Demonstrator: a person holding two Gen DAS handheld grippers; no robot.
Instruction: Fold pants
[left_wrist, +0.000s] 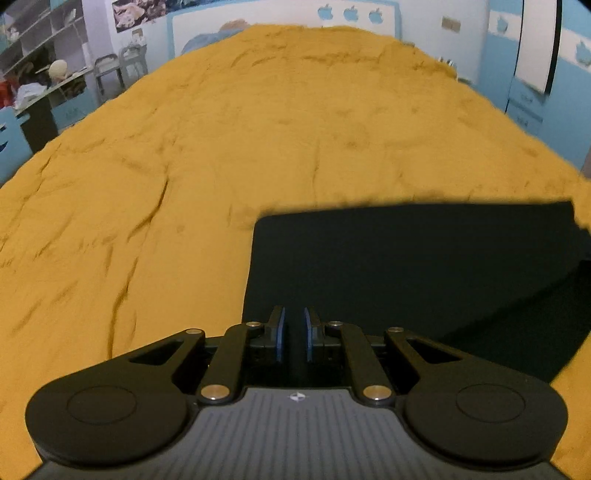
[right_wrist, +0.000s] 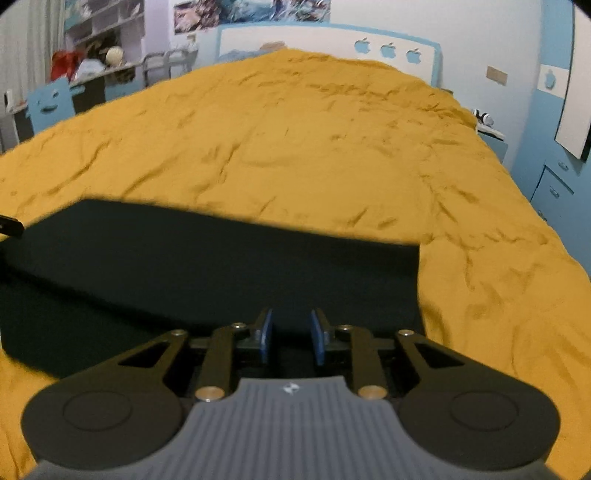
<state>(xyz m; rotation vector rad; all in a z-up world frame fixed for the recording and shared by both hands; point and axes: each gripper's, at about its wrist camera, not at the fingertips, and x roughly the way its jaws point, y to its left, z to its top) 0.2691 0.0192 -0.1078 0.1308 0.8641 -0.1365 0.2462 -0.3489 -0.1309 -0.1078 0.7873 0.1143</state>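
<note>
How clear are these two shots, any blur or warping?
Left wrist view: strong fisheye bowing of the mustard bedspread; black pants show no detail, edges smeared. Right wrist view: same bowing, more motion blur on the pants and right hand-held gripper; dim room.

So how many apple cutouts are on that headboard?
3, in a row along the top right of the headboard: apple cutouts at left, middle and right. The yellow bedspread could hide others lower down.
</note>
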